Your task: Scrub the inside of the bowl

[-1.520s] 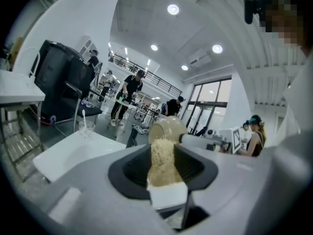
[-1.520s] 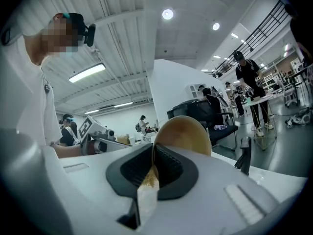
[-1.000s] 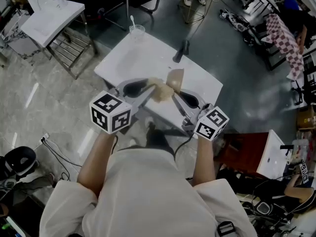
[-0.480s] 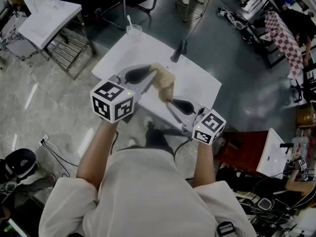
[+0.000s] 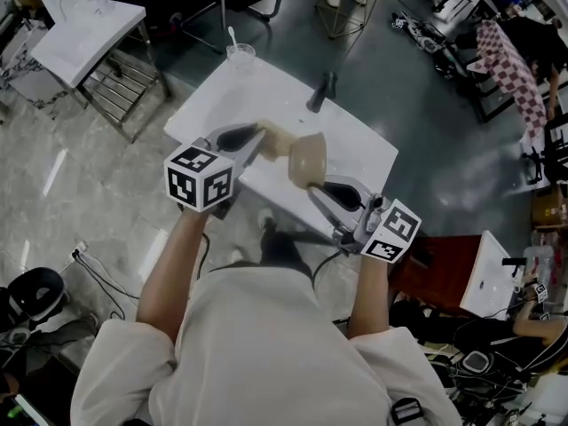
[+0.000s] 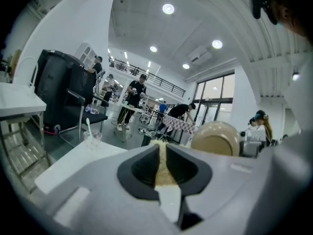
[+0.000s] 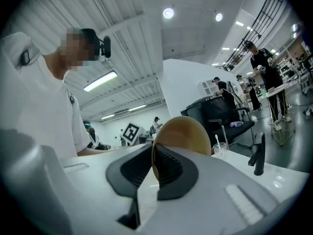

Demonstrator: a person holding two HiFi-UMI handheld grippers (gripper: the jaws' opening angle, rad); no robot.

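Observation:
A tan bowl (image 5: 309, 161) hangs tilted on its side above the white table (image 5: 359, 145), and my right gripper (image 5: 314, 187) is shut on its rim. In the right gripper view the bowl (image 7: 182, 132) stands on edge, its rim nipped between the pads of the right gripper (image 7: 153, 156). My left gripper (image 5: 257, 142) grips a pale yellow sponge (image 5: 275, 138) just left of the bowl; its jaws have just been closing on it. In the left gripper view the sponge (image 6: 161, 166) fills the gap of the left gripper (image 6: 162, 153), and the bowl (image 6: 215, 138) shows to the right. Whether sponge and bowl touch I cannot tell.
A clear cup with a white spoon (image 5: 240, 54) stands at the table's far corner, and a black faucet-like post (image 5: 321, 91) at its far edge. A white chair (image 5: 84, 34) stands on the floor to the left. Several people stand at benches far behind.
The left gripper has moved away from me with the sponge. The right gripper has shifted to the right and turned, and the bowl now sits to the right of the sponge instead of behind it.

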